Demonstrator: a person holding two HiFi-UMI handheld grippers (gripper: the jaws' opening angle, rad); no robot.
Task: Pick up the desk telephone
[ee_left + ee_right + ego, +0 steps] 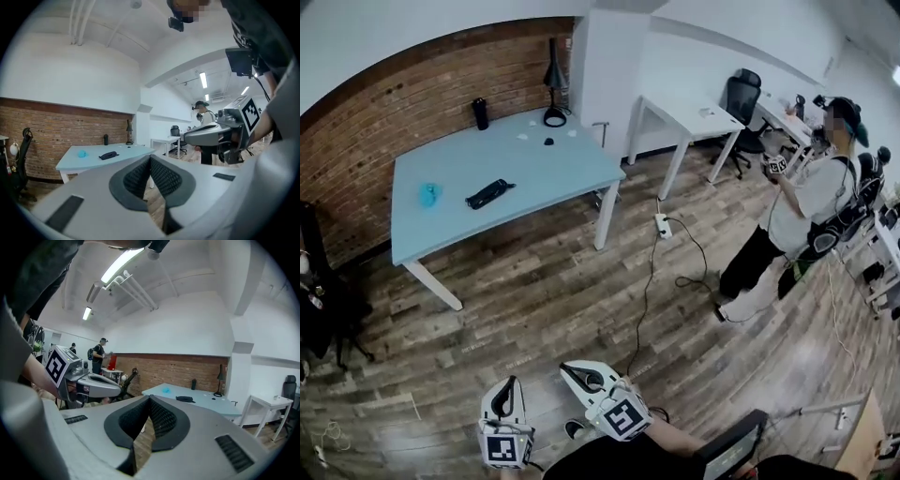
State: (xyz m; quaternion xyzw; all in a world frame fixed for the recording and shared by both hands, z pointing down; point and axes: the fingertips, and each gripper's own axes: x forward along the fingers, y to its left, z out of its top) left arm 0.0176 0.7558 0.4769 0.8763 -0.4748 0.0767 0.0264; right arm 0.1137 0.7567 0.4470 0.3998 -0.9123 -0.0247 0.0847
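Observation:
The desk telephone [489, 193] is a flat black shape lying on the light-blue table [534, 169] across the room; it also shows small in the left gripper view as the telephone [108, 155] and in the right gripper view as the telephone [184, 399]. My left gripper [511, 382] and right gripper [566, 369] hang side by side over the wooden floor, far short of the table. Both are shut with nothing between the jaws, as the left gripper [150, 159] and right gripper [150, 399] show up close.
On the table also stand a blue object [429, 195], a black bottle [480, 113] and a desk lamp [554, 89]. A power strip [663, 225] with cable lies on the floor. A person [797, 211] stands at right near a white desk [689, 117].

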